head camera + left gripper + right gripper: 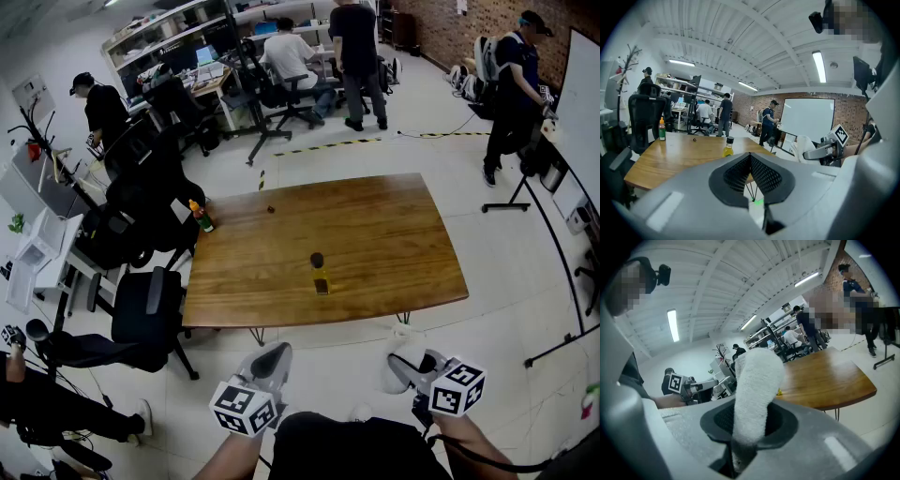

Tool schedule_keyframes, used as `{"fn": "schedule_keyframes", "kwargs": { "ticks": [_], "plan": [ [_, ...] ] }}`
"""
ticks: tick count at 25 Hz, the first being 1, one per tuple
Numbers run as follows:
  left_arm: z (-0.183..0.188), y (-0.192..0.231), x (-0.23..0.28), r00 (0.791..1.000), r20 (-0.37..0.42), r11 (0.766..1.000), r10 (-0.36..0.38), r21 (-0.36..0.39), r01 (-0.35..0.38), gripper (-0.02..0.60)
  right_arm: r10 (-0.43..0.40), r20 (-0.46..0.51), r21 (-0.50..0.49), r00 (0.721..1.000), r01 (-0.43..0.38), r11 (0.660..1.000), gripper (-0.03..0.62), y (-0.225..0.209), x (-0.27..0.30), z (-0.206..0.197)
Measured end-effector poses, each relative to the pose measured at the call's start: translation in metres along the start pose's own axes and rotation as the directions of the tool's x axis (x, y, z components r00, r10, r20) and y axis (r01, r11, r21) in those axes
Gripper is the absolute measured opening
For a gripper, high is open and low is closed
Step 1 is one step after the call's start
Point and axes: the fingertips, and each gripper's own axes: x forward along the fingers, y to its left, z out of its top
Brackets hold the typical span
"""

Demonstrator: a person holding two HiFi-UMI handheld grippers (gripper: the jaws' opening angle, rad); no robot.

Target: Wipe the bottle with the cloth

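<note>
Left gripper (750,158) jaws pressed together, nothing between them; right gripper (749,425) clamped on a rolled white cloth (757,380) that sticks out past its tips. Both hang off the near edge of the wooden table (394,234), not touching it. The bottle (320,275), yellow liquid and black cap, stands upright on the table's near-middle, well apart from both; an orange-capped bottle (201,217) sits at the far-left corner.
</note>
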Motion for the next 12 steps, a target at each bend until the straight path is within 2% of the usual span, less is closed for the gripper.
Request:
{"fn": "schedule_keyframes", "kwargs": {
  "ticks": [7,12],
  "plan": [
    [0.008,-0.005,0.028,1.0,-0.005,0.999,0.001,0.035,-0.001,0.017,0.011,-0.013,0.014,1.0,-0.011,1.0,0.072,-0.029,0.0,0.003],
    [0.019,0.004,0.046,0.999,-0.002,0.99,-0.055,0.129,0.055,0.018,-0.002,-0.008,0.033,1.0,0.003,0.999,0.072,-0.039,0.015,0.008]
  ]
}}
